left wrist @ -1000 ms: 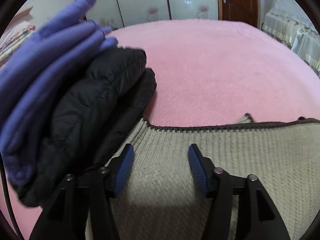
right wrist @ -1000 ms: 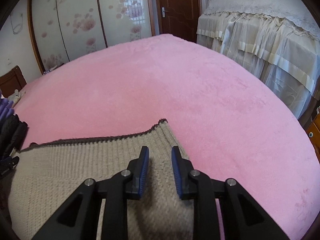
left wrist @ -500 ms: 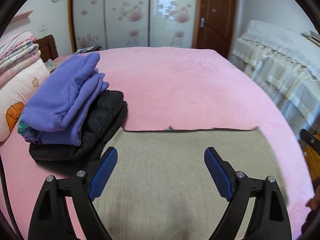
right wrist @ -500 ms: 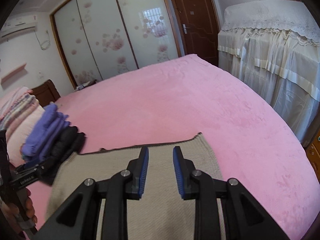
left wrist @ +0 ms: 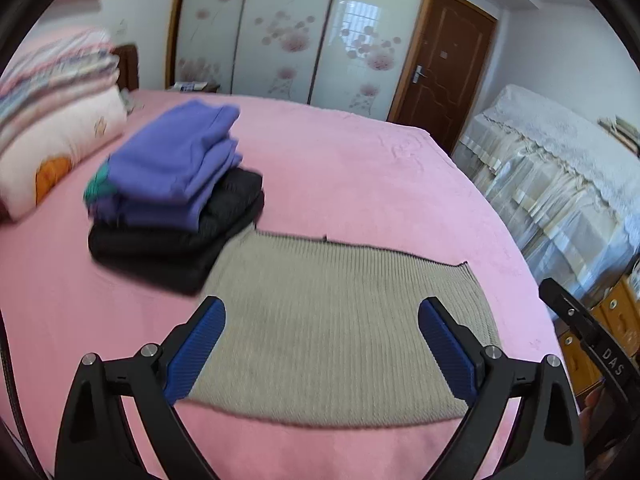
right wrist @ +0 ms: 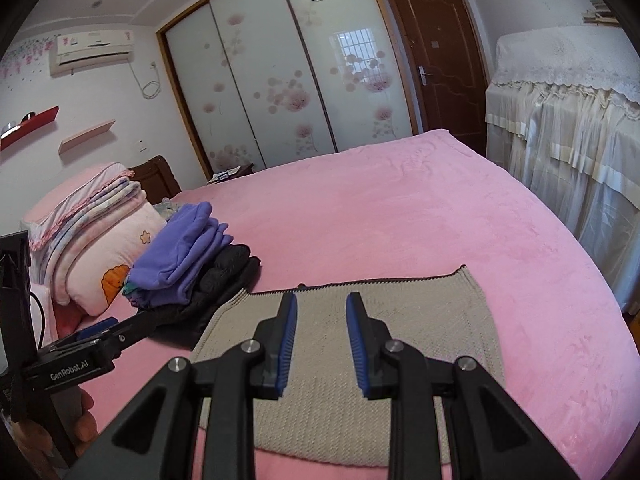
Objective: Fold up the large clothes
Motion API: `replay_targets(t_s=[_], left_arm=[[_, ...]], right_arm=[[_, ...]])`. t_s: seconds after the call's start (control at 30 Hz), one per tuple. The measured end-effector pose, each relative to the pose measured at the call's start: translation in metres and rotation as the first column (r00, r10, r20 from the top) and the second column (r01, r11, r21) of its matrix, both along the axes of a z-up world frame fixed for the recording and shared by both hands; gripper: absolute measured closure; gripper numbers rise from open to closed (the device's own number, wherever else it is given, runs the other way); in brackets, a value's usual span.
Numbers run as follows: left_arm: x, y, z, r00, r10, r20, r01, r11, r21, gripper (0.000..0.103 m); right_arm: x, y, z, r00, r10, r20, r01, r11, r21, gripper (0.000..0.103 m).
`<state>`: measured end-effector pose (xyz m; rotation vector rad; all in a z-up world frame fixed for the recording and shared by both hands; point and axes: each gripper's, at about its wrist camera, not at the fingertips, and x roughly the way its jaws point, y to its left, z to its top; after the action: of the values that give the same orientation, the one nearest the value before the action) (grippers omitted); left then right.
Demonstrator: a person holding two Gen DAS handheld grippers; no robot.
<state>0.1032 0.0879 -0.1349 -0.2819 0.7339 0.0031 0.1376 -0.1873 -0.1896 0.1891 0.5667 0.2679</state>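
Now the beige knit (left wrist: 344,320) lies folded flat on the pink bed (right wrist: 400,208) beside the folded stack (left wrist: 176,200) — left gripper (left wrist: 322,344) spread wide, right gripper (right wrist: 322,344) part-open, both empty above it, seemingly done pressing.

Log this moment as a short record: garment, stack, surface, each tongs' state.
garment: beige knit, folded flat on the bed
stack: purple top on black jacket, beside the knit's left edge
surface: pink bed
left tongs: open, above the knit, holding nothing
right tongs: slightly open, above the knit, holding nothing
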Motion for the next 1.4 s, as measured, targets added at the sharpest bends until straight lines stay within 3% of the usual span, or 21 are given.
replay_targets(t_s=[0.17,0.57,0.73,0.9,1.03,1.17,1.27,1.4], left_arm=[[-0.017,0.019,-0.044,0.997,0.071,-0.014,-0.072,0.995,-0.071,0.006],[-0.036,0.068,-0.148,0.961,0.178,-0.212,-0.224,0.95,-0.217,0.006],[-0.042,0.084,-0.186,0.941,0.196,-0.276,-0.28,0.907,-0.313,0.006],[-0.042,0.095,-0.221,0.926,0.193,-0.324,-0.332,0.825,-0.457,0.006],[-0.039,0.097,-0.24,0.93,0.198,-0.31,-0.342,0.775,-0.532,0.006],[-0.032,0.1,-0.246,0.945,0.205,-0.254,-0.32,0.742,-0.589,0.006],[-0.022,0.1,-0.251,0.95,0.21,-0.231,-0.31,0.728,-0.611,0.006],[-0.006,0.104,-0.253,0.953,0.213,-0.216,-0.302,0.729,-0.614,0.006]], right_arm=[[-0.01,0.012,-0.021,1.0,-0.003,-0.008,0.003,1.0,-0.025,0.078],[-0.01,0.03,-0.085,0.996,-0.055,-0.077,0.048,0.994,-0.095,0.078],[-0.008,0.043,-0.099,0.996,-0.037,-0.086,0.027,0.992,-0.121,0.078],[-0.006,0.05,-0.108,0.995,-0.023,-0.094,0.011,0.991,-0.132,0.078],[-0.004,0.052,-0.114,0.995,-0.012,-0.103,-0.002,0.991,-0.136,0.078],[0.002,0.054,-0.121,0.994,-0.011,-0.11,-0.005,0.989,-0.151,0.078],[0.006,0.057,-0.127,0.993,-0.01,-0.121,-0.009,0.988,-0.156,0.078],[0.014,0.059,-0.135,0.992,-0.011,-0.129,-0.011,0.986,-0.166,0.078]])
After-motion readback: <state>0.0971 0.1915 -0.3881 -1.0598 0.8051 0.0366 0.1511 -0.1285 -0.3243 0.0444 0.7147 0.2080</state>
